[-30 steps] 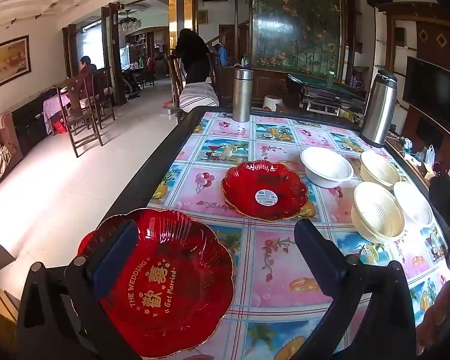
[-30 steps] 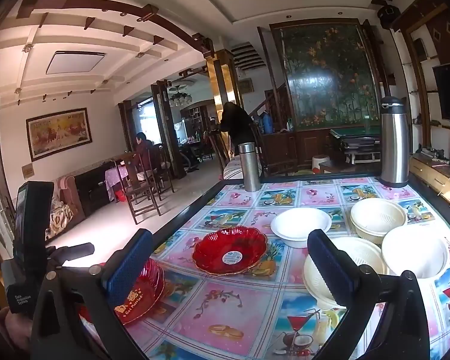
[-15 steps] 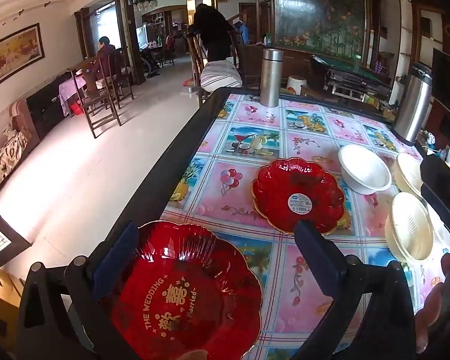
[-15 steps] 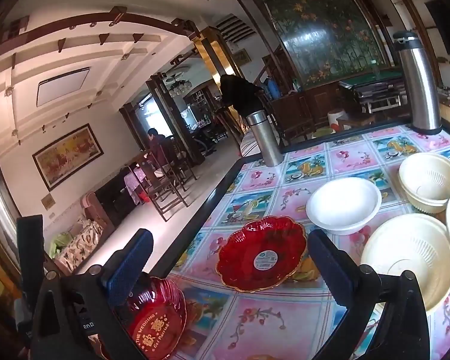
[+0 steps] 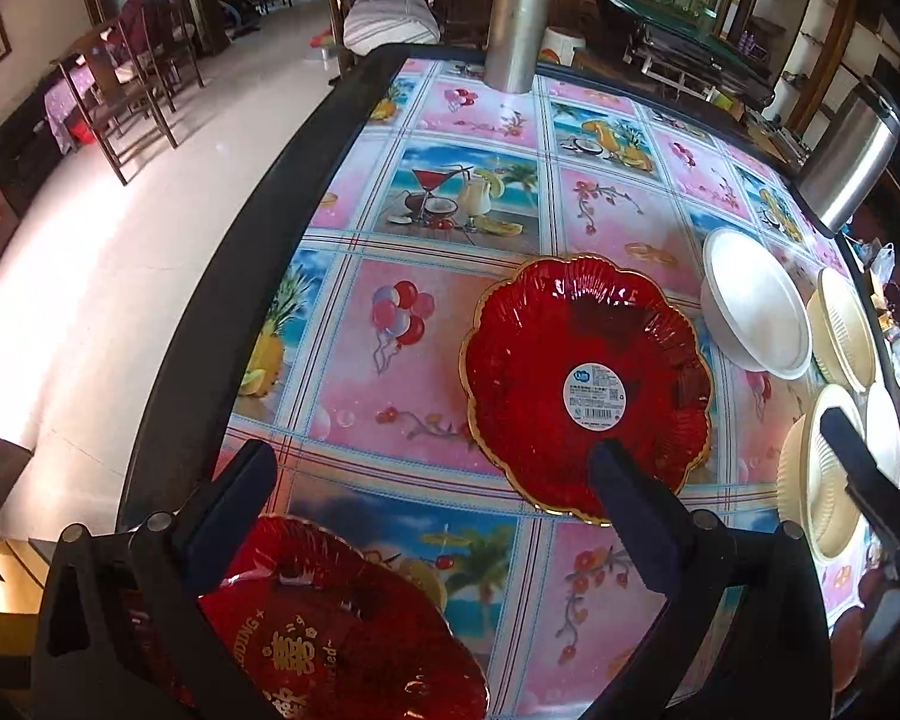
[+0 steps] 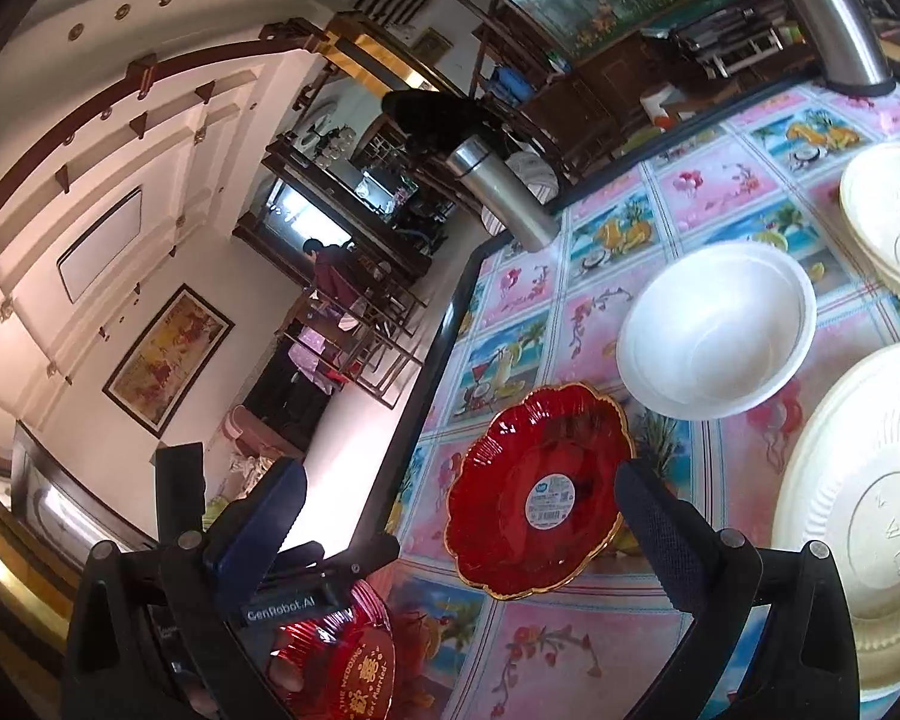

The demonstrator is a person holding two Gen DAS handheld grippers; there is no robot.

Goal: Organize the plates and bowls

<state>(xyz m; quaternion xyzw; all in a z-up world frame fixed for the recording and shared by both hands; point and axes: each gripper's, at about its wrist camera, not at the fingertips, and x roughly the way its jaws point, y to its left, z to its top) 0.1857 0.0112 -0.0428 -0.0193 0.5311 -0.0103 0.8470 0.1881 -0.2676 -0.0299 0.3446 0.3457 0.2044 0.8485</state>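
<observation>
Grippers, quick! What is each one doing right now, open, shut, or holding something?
Left gripper: jaws open, holding nothing, above the wedding plate.
Right gripper: jaws open, holding nothing, facing the sticker plate.

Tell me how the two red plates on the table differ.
The near red plate carries gold lettering in its middle; the far red plate carries a round white sticker instead. The near red plate lies at the table's near corner, under the open left gripper; the far red plate lies further in, beside a white bowl, with the open right gripper framing it. Both are glossy red, scalloped and gold-rimmed.
</observation>
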